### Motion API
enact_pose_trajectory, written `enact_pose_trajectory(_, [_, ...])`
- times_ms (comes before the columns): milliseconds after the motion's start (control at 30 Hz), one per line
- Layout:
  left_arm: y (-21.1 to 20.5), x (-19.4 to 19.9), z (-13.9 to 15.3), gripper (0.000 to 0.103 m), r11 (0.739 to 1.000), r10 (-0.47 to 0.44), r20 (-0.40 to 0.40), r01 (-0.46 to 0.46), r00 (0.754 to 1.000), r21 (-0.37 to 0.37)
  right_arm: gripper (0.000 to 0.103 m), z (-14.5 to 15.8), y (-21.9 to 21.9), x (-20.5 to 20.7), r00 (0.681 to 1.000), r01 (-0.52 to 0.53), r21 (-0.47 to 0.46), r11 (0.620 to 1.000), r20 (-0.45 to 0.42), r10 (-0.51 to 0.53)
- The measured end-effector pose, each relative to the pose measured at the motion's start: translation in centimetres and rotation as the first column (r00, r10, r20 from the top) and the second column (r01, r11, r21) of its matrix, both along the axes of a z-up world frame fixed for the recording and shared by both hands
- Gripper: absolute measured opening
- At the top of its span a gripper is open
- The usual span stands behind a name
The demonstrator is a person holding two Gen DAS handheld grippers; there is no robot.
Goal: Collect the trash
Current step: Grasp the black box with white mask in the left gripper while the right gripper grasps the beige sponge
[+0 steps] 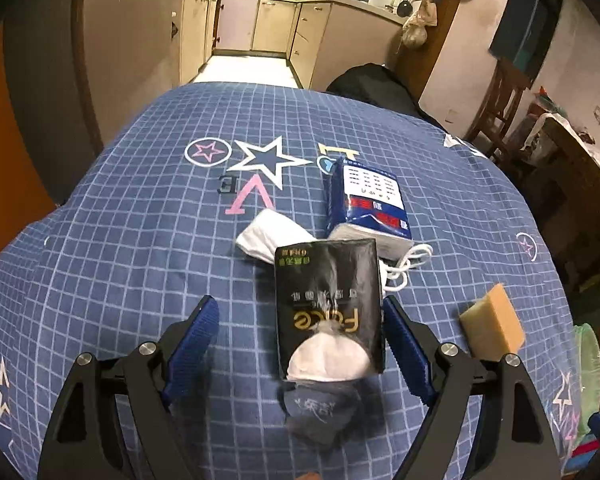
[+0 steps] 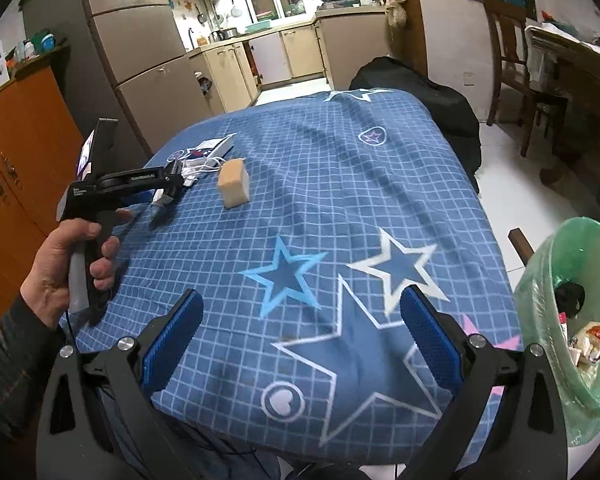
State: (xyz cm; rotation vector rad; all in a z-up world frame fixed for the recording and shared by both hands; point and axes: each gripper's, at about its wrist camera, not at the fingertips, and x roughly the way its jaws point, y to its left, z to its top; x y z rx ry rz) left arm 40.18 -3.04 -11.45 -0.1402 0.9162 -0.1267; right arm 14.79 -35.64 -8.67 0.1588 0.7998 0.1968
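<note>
In the left wrist view the left gripper (image 1: 300,320) has its blue fingers (image 1: 194,334) wide apart, and the black tissue pack (image 1: 329,307) lies between them, in the lower middle of the frame. The pack sits close to the finger on the right side; whether they touch I cannot tell. White tissue comes out of its near end. Just behind it on the blue checked cloth (image 1: 140,240) of the surface lie a crumpled white tissue (image 1: 270,238), a blue and white tissue pack (image 1: 370,204) and a white cord (image 1: 406,266). A tan sponge (image 1: 494,318) lies at the right, apart from the pack.

In the right wrist view the right gripper (image 2: 302,344) also has its fingers apart, with nothing between them, only the star pattern of the cloth. At the left of the frame a hand (image 2: 66,264) grips the handle of the left gripper. At the right edge stands a bin with a green bag (image 2: 548,292), with some wrappers inside.
</note>
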Motion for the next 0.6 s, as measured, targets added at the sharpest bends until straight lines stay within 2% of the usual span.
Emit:
enact_pose_trajectory(33, [0.0,0.0,-0.1,0.073,1.0,0.0,0.005,0.0,1.0,0.012,0.096,0.0,0.0,0.2,1.0,-0.002,0.0,1.0,-0.001,0.002])
enact_pose_trajectory(67, [-0.1,0.0,-0.1,0.059,1.0,-0.005,0.009,0.005,1.0,0.019,0.096,0.0,0.1,0.6,1.0,-0.005,0.001,1.0,-0.002,0.005])
enact_pose_trajectory(133, [0.9,-0.9,-0.2,0.046,1.0,-0.009,0.009,0.009,1.0,0.018,0.096,0.0,0.6,1.5,1.0,-0.019,0.008,1.0,-0.006,0.019])
enact_pose_trajectory(200, [2.4,-2.0,-0.2,0.045,1.0,0.002,0.013,-0.002,1.0,-0.012,0.096,0.0,1.4,2.4,0.999,-0.042,0.004,0.999,-0.002,0.042])
enact_pose_trajectory(400, [5.9,-5.4,-0.5,0.044,0.998,0.05,0.03,-0.049,0.998,-0.039,0.095,0.1,4.6,6.6,0.992,-0.129,-0.028,0.991,0.01,0.129])
enact_pose_trajectory(500, [6.3,-6.4,-0.5,0.044,0.998,0.049,0.032,-0.047,0.998,-0.048,0.086,-0.3,6.5,10.4,0.987,-0.162,-0.059,0.985,-0.005,0.162])
enact_pose_trajectory(600, [6.0,-7.3,-0.4,0.044,0.999,0.037,0.04,-0.035,0.999,-0.041,0.077,-1.0,7.4,13.9,0.988,-0.155,-0.073,0.985,-0.035,0.153])
